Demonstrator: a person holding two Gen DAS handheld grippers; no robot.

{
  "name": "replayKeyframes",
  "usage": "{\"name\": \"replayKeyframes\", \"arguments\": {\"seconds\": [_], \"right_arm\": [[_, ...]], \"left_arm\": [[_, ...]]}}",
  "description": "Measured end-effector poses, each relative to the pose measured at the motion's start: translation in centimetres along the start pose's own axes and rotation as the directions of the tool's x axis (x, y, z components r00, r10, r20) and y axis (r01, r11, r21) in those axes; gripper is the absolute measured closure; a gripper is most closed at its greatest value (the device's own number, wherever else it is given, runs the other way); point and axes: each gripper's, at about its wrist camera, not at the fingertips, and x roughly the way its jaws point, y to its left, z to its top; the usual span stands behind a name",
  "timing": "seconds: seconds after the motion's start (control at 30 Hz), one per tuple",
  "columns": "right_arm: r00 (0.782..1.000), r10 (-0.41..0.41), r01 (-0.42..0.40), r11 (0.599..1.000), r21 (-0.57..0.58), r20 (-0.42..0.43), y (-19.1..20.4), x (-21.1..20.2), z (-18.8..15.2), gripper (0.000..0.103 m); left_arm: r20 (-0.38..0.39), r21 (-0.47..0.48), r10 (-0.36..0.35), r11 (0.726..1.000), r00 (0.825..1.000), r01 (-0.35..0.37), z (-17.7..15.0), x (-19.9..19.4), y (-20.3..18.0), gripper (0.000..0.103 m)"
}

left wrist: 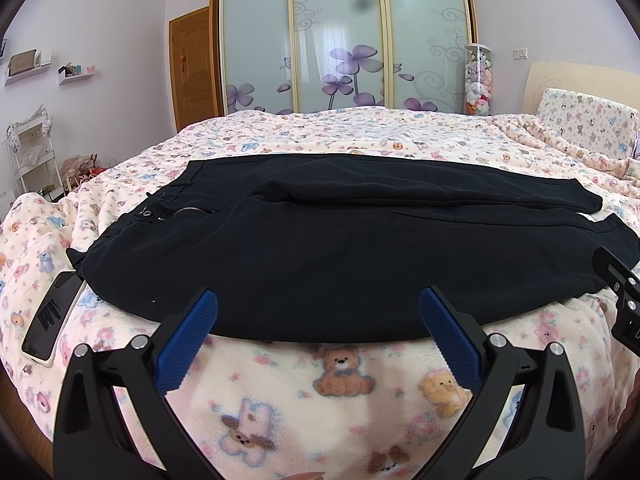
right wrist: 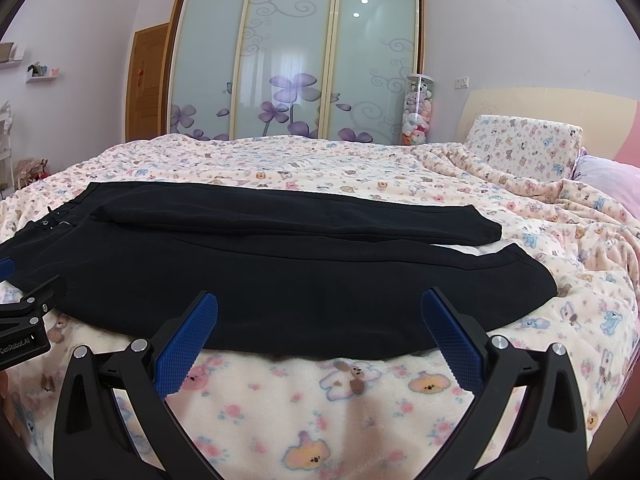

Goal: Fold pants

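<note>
Black pants point(left wrist: 340, 248) spread flat on bed point(left wrist: 360, 392), waistband left. Left gripper point(left wrist: 318, 308) and right gripper point(right wrist: 319, 308) near pants' front edge, fingers spread, empty.

Both views are bright and evenly lit by soft, diffuse light. Two small ceiling lights glare as white dots on the frosted wardrobe doors point(right wrist: 294, 60), which also carry a pale window-like reflection. A dark smudge blurs one door panel in the left wrist view. The black pants point(left wrist: 340, 248) swallow detail and read almost flat. The blanket point(right wrist: 320, 420) nearest the lens is soft and out of focus. Fisheye distortion bows the bed and walls, and dark vignetting fills the corners.
</note>
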Motion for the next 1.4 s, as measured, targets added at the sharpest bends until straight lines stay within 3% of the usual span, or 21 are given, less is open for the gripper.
{"name": "replayKeyframes", "arguments": {"seconds": [1.17, 1.4], "right_arm": [[1.000, 0.001, -0.001, 1.000, 0.004, 0.000, -0.1, 0.0, 0.1, 0.001], [0.996, 0.067, -0.072, 0.995, 0.075, 0.060, -4.1, 0.0, 2.2, 0.001]], "left_arm": [[-0.002, 0.000, 0.001, 1.000, 1.000, -0.001, 0.0, 0.0, 0.0, 0.002], [0.009, -0.004, 0.008, 1.000, 1.000, -0.008, 1.3, -0.1, 0.1, 0.002]]}}
